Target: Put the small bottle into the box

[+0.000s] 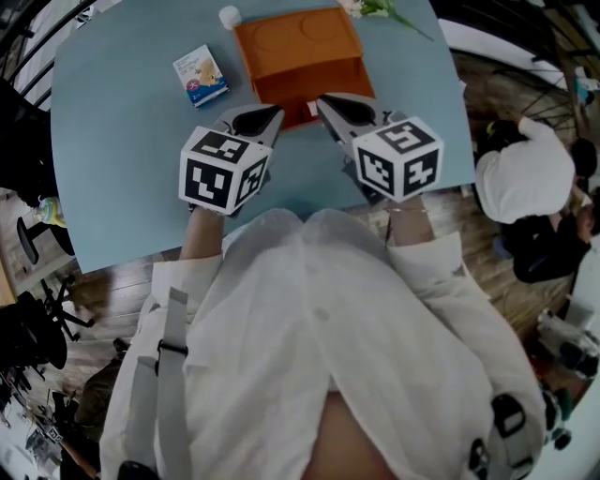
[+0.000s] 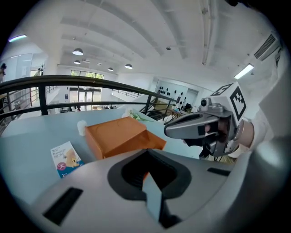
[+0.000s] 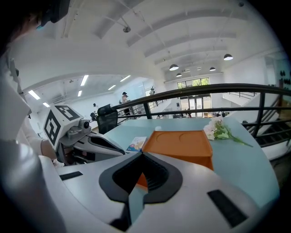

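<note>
Your left gripper (image 1: 270, 115) and right gripper (image 1: 324, 101) are both clenched and empty, at the near side of the box (image 1: 300, 42). The bottle (image 1: 230, 17) stands at its far corner on the counter (image 1: 122, 141). Reaching across risks toppling the bottle or shoving the box.

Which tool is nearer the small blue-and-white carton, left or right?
Left. The left tool is right of the carton and closer to the person, by the orange box's front; the right tool is farther right.
</note>
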`<state>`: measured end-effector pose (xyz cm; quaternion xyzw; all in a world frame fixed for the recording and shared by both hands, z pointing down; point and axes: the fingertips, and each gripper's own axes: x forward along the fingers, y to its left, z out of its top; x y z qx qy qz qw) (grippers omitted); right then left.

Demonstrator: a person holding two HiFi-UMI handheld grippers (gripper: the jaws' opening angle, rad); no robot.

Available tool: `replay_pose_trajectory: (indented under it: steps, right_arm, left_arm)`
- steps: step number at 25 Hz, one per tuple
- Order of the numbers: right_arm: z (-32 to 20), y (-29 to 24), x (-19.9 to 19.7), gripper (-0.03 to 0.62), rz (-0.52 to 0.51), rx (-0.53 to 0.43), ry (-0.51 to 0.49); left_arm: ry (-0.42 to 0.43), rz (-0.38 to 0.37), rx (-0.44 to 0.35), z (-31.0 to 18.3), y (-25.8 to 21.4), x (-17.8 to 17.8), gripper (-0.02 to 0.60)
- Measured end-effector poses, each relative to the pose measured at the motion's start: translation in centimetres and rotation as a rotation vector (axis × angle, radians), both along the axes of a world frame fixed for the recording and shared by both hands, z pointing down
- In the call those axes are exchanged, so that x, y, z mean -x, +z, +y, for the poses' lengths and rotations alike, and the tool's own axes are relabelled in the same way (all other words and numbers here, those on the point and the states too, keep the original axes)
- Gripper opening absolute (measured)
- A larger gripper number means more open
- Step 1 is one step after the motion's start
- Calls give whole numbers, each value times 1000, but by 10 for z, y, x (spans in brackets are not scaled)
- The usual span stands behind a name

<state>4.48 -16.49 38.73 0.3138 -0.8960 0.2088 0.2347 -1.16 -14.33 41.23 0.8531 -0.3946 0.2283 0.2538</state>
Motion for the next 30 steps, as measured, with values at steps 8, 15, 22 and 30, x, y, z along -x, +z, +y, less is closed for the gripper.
replay_pose_trajectory:
  steps: [8,15,22,30]
  right_arm:
    - [12,14,9,3,-3,45,-8]
    - [20,23,10,2,-2,72,0]
    - [24,27,11,3,6,83,-1]
    - [23,29,9,3,-7,86,17]
  left_arm:
    - [-11,-33,31,8,18,1,5]
    - [-8,-43,43,14,25,3,4]
    - [-24,-33,84,18,30,5,4]
    - [-32,-11,84,19,26,4,3]
